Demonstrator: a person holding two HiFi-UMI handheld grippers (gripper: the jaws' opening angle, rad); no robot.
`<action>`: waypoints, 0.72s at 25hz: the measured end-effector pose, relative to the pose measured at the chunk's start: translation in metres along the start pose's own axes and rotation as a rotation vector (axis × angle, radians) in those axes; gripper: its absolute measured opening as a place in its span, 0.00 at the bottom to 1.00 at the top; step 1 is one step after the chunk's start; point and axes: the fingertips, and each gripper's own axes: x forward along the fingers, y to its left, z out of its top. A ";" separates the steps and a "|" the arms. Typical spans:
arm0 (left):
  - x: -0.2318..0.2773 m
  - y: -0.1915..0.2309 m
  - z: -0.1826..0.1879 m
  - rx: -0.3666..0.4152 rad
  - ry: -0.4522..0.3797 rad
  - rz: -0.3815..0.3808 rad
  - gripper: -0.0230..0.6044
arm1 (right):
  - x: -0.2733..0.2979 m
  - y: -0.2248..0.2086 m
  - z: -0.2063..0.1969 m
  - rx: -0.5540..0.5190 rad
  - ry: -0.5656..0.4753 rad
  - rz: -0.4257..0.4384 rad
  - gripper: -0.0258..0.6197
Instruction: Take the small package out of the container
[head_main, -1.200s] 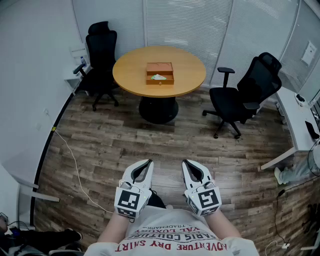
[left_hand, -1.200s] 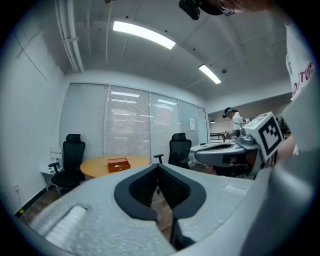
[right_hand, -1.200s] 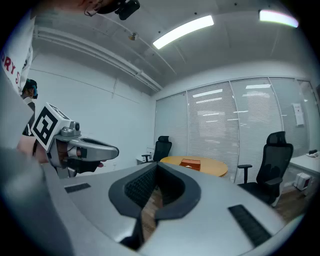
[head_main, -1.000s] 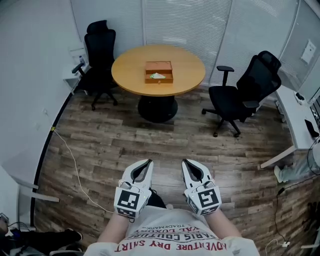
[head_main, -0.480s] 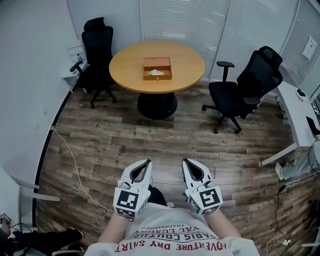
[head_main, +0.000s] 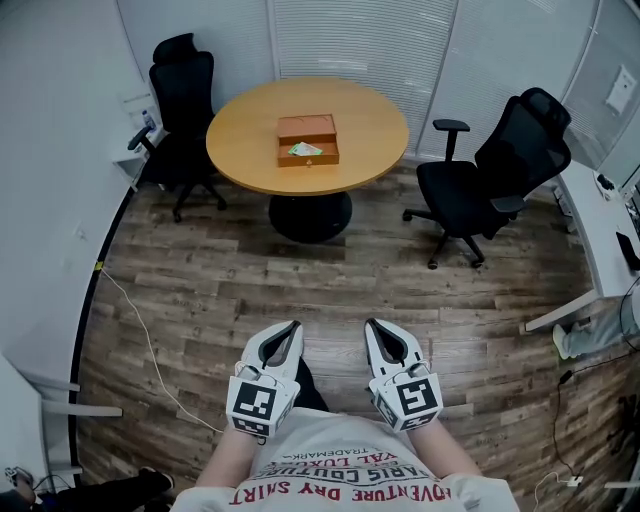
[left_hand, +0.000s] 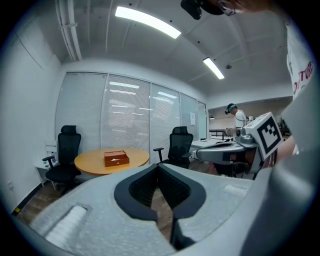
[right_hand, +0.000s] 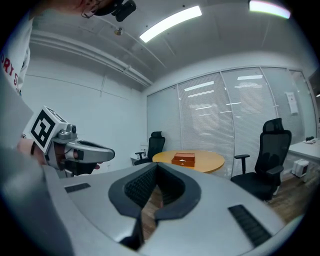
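Note:
A brown open box (head_main: 307, 139) sits in the middle of a round wooden table (head_main: 250, 150) far across the room. A small pale green package (head_main: 304, 150) lies inside it. My left gripper (head_main: 296, 326) and right gripper (head_main: 369, 325) are held side by side close to my waist, both shut and empty, a long way from the table. The box (left_hand: 116, 158) appears small and distant beyond the closed tips of the left gripper (left_hand: 159, 166). Past the closed tips of the right gripper (right_hand: 156, 165), the box (right_hand: 184, 160) is just as far off.
Black office chairs stand at the table's left (head_main: 182, 90) and right (head_main: 500, 170). A white cable (head_main: 140, 330) trails over the wooden floor at the left. A white desk (head_main: 600, 240) lines the right wall. Blinds cover the glass wall behind the table.
The table and box have drifted slightly left and up in the head view as the view shifted. Both grippers stay shut in the same place by my waist.

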 end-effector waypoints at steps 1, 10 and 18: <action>0.009 0.007 0.001 -0.001 -0.002 -0.006 0.06 | 0.010 -0.006 0.000 0.001 0.003 -0.009 0.05; 0.094 0.101 0.023 -0.042 -0.008 -0.060 0.06 | 0.119 -0.040 0.016 0.019 0.073 -0.073 0.05; 0.158 0.229 0.047 -0.072 -0.029 -0.095 0.06 | 0.246 -0.051 0.039 0.036 0.115 -0.152 0.05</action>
